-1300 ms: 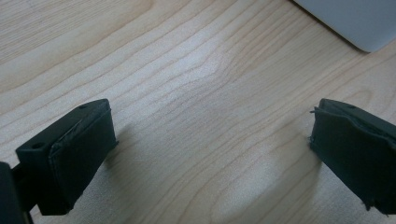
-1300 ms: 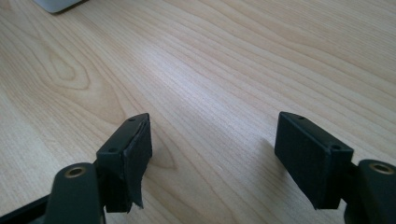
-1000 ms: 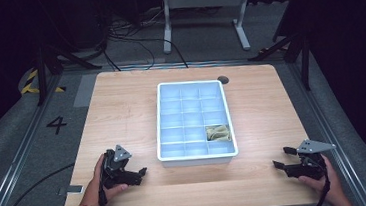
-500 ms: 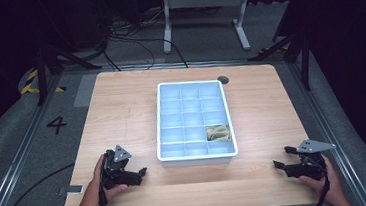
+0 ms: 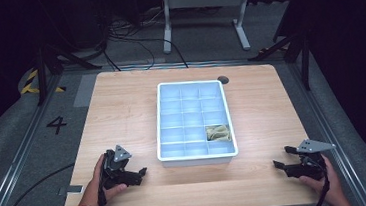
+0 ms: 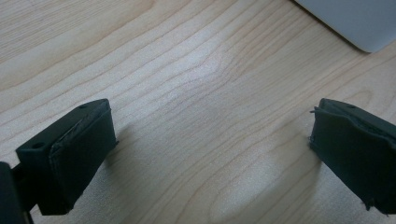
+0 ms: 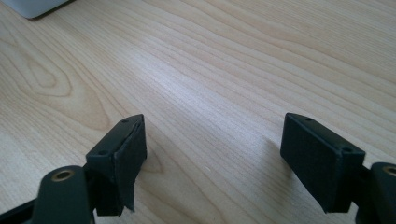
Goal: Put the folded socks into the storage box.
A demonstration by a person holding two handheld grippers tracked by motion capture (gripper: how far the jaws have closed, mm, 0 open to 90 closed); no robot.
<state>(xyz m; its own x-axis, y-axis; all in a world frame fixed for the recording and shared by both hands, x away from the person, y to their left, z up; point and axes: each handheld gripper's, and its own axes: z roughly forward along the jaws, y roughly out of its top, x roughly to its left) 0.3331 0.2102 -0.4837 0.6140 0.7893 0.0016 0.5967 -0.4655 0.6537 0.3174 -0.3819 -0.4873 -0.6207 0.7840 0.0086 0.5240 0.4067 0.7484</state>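
Nearest the person, the left gripper (image 5: 139, 173) rests on the wooden table (image 5: 121, 108) just off the near-left corner of the white compartment tray (image 5: 161, 135), jaws spread wide over bare wood, while the right gripper (image 5: 281, 158), well off the tray's near-right corner, has just been opening its jaws with nothing between them. Farther in, a pale crumpled item (image 5: 218, 132), too small to identify, already lies in the tray's right-hand column, second compartment from the near end. The placing looks done, with the other compartments unfilled and nothing left loose on the table.
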